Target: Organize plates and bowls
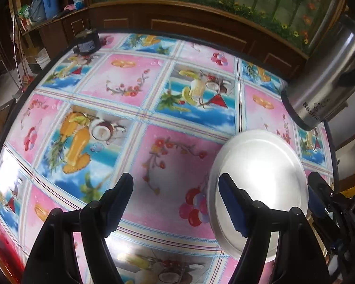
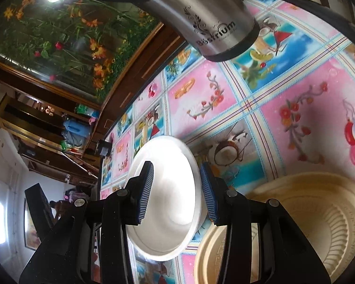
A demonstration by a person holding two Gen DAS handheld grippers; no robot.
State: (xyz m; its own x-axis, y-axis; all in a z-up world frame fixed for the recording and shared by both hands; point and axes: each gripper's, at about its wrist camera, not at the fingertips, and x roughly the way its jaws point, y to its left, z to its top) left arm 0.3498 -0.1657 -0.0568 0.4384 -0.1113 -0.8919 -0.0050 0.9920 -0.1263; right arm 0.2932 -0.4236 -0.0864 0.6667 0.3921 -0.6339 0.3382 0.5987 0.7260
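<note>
The left tongs (image 1: 176, 189) stand wide apart with nothing between them, hovering over the counter (image 1: 135, 85) and its fruit-print cloth; one finger overlaps the rim of a shiny steel plate (image 1: 260, 172) lying flat near the counter's right side. The right tongs (image 2: 176, 184) are part open — the white plate shows between the pads, but I cannot tell whether they press it. Beside it sit cream-coloured bowls (image 2: 319, 217), one nested in a wider one, both empty. A steel kettle (image 2: 213, 23) stands beyond the plate — well apart.
</note>
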